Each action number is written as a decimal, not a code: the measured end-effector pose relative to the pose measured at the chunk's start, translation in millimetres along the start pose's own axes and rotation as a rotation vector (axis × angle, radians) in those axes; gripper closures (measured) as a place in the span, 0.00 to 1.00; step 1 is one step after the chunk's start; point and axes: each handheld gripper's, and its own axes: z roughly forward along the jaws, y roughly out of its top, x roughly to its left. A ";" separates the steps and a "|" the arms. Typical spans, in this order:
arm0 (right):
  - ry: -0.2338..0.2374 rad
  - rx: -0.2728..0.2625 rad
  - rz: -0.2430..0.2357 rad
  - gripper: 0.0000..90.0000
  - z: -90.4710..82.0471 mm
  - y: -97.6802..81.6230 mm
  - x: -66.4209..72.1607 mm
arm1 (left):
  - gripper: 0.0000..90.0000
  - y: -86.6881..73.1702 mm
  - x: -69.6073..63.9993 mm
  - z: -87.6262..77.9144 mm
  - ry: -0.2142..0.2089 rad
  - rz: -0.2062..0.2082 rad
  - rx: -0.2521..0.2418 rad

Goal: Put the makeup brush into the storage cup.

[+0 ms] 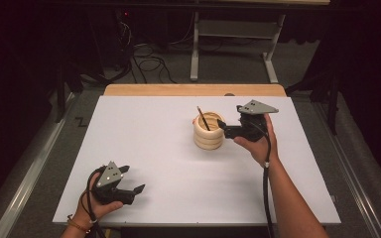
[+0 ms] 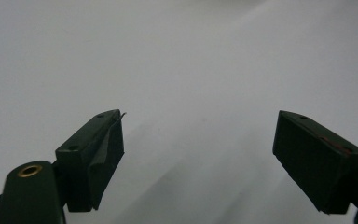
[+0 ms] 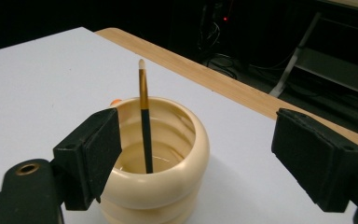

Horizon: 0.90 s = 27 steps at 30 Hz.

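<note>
Right gripper [image 1: 222,127] jaws spread wide, just right of cream ribbed holder [image 1: 209,131], holding nothing. Holder upright on white table [image 1: 154,144], right of centre, far half. Thin brush [image 3: 144,119] stands inside, tip up, leaning. Left gripper [image 1: 131,184] near-left, jaws spread, empty, well apart from holder.

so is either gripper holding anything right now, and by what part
Nothing is held. The left gripper and right gripper are both open; the brush stands free in the cream holder.
</note>
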 end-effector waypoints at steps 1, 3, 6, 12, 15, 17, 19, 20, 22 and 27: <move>0.000 -0.006 0.001 0.19 -0.5 -0.2 -0.5 | 0.19 0.1 -0.5 0.1 0.000 0.001 0.001; 0.003 -0.007 -0.001 0.19 -2.1 -0.4 -1.7 | 0.19 0.1 -1.0 0.1 0.001 0.003 0.002; 0.001 -0.012 -0.009 0.19 -5.5 -0.7 -2.9 | 0.19 -0.3 0.1 0.1 0.001 0.002 0.005; 0.000 -0.016 -0.019 0.19 -11.5 -2.6 -6.6 | 0.19 -0.3 -0.5 -1.1 0.006 0.007 0.000; -0.004 -0.011 -0.029 0.19 -13.9 -3.4 -6.6 | 0.19 -0.2 -0.6 -1.0 0.006 0.008 0.000; -0.001 -0.007 -0.040 0.19 -15.2 -3.9 -6.2 | 0.19 -0.2 -0.9 -0.6 0.007 0.009 0.004; -0.002 0.001 -0.047 0.19 -16.3 -4.4 -6.1 | 0.19 -0.2 -1.0 -0.6 0.005 0.009 0.003; 0.003 0.000 -0.046 0.19 -16.7 -4.8 -6.6 | 0.19 -0.2 -0.8 -0.6 0.006 0.009 0.004; -0.005 0.004 -0.048 0.19 -18.0 -5.1 -6.9 | 0.19 -0.2 -0.7 -0.7 0.005 0.008 0.002; -0.001 0.005 -0.051 0.19 -21.4 -7.1 -8.1 | 0.19 -0.2 -1.2 -0.3 0.006 0.011 0.004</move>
